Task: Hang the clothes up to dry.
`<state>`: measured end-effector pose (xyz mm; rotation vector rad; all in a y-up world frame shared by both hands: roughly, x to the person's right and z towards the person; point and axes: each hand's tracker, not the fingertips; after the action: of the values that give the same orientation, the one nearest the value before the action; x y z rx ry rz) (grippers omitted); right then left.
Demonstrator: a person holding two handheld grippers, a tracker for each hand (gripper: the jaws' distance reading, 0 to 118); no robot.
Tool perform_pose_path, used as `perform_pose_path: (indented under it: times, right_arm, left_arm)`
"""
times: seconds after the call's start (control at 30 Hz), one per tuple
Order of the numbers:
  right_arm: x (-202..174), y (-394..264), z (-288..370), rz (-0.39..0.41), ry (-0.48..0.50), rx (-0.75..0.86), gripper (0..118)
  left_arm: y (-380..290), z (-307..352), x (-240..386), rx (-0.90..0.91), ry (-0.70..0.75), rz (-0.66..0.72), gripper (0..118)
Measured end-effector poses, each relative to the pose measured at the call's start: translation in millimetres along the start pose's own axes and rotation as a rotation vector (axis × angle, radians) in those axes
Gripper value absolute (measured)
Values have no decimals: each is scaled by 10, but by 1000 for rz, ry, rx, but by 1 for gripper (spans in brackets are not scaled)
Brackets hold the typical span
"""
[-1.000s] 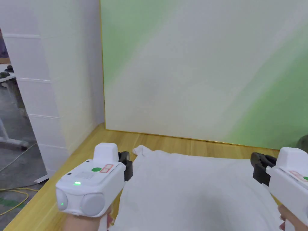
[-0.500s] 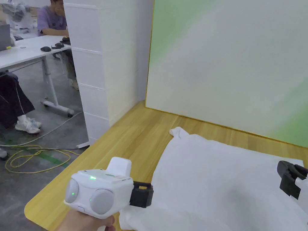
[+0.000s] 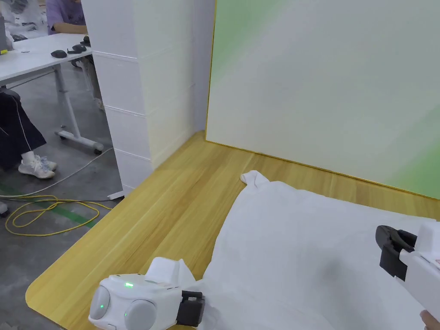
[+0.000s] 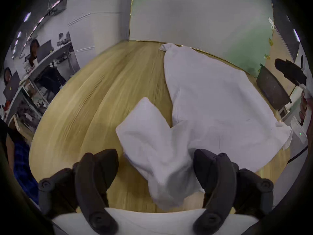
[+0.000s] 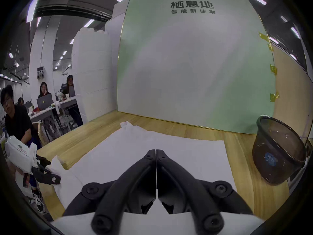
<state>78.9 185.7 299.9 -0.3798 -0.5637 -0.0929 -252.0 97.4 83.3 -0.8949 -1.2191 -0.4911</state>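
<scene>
Task stage, as judged: early; nothing hung, no hanger or line in view

Left gripper (image 4: 155,167): jaws spread, a bunched sleeve of the white cloth garment (image 3: 300,249) between them, not yet pinched

Garment: flat on the pale wooden tabletop (image 3: 172,206), all hanging left to do

Right gripper (image 5: 155,154): jaws closed together, empty, above the cloth

Room: white desk (image 3: 30,60) with seated people at left, white-and-green wall panel (image 3: 326,86) behind, dark mesh bin (image 5: 279,148) at right
</scene>
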Motion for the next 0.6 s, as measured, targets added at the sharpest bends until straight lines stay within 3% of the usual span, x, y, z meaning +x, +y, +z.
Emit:
perform_pose_path:
  times: [0.07, 0.1, 0.13, 0.33, 0.43, 0.53, 0.57, 0.6]
  right_arm:
    - [-18, 37, -61, 22, 8, -8, 0]
    - [-31, 76, -116, 36, 14, -16, 0]
    - [-43, 113, -164, 44, 17, -20, 0]
    - [-189, 553, -657, 78, 92, -56, 0]
    - [-367, 886, -1097, 127, 148, -98, 0]
    - [-548, 1200, -1664, 119, 221, -193, 0]
    - [-614, 1295, -1898, 108, 256, -256, 4]
    - [-697, 1379, -2164, 104, 291, -332, 26]
  left_arm:
    - [-15, 53, 15, 44, -1, -30, 21]
    - [-14, 86, -18, 52, -51, -17, 16]
    - [-19, 103, -28, 22, -114, 26, 16]
    - [-33, 57, -4, 33, -69, -13, 16]
    - [-35, 58, -25, 49, -56, -47, 16]
    - [-33, 51, -10, 49, -54, -59, 15]
    - [-46, 59, -4, 51, -51, -65, 16]
    - [-48, 58, 2, 53, -49, -66, 15]
